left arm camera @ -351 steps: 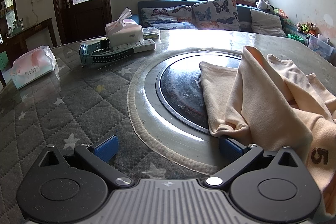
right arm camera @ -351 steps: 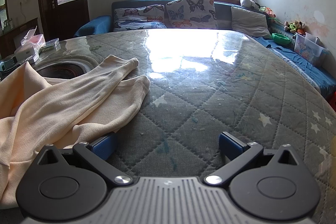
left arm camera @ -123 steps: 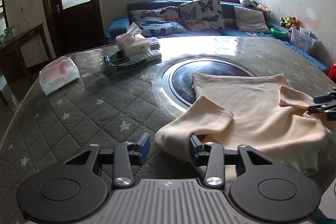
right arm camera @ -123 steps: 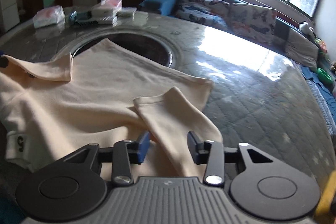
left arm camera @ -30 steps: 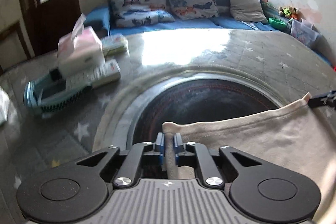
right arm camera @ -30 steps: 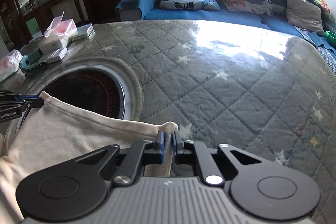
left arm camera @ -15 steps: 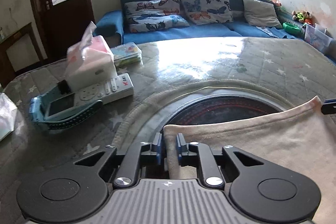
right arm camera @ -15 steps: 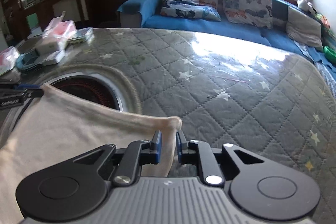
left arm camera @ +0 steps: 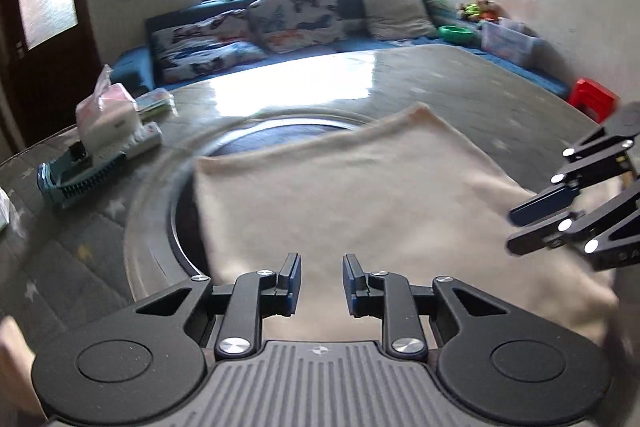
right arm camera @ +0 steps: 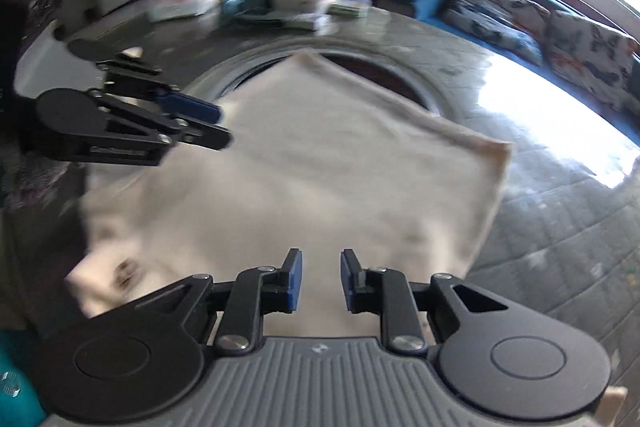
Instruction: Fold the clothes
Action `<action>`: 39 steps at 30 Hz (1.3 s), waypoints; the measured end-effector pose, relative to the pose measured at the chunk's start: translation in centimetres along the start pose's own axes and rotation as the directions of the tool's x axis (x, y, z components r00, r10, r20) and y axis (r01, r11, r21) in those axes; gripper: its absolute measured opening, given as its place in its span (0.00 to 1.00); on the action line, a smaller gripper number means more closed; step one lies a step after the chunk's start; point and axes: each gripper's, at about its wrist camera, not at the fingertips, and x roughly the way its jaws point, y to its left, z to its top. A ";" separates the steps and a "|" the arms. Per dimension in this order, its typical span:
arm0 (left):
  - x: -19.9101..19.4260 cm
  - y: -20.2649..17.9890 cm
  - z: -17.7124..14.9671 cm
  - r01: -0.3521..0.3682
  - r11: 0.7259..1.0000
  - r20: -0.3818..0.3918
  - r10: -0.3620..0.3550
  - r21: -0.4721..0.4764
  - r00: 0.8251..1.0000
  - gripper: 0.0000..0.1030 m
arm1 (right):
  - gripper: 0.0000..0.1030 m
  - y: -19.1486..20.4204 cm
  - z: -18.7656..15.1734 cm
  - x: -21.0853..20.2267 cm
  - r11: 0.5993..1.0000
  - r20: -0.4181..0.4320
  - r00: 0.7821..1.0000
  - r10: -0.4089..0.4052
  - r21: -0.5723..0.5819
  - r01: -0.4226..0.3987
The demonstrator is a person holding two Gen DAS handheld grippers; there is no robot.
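My left gripper (left arm camera: pixel 320 281) and right gripper (right arm camera: pixel 320 279) both stand with jaws parted, nothing between the pads. Beneath them the cream garment (left arm camera: pixel 360 195) lies folded flat on the round table (left arm camera: pixel 440 83), partly covering its dark centre disc (left arm camera: pixel 280 135). At ten o'clock in the left view sits a tissue box (left arm camera: pixel 106 115), tissue protruding. Printing on the remote (left arm camera: pixel 144 143) beside it is blurred; I cannot read it.

no readable text, lettering on the left gripper (right arm camera: pixel 192 125) too blurred to read
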 end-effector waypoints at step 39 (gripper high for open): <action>-0.7 -10.1 -1.0 0.178 0.978 0.043 -0.183 0.105 0.982 0.42 | 0.36 -14.9 -16.9 -8.1 0.517 -0.128 0.788 -0.602 0.690 0.507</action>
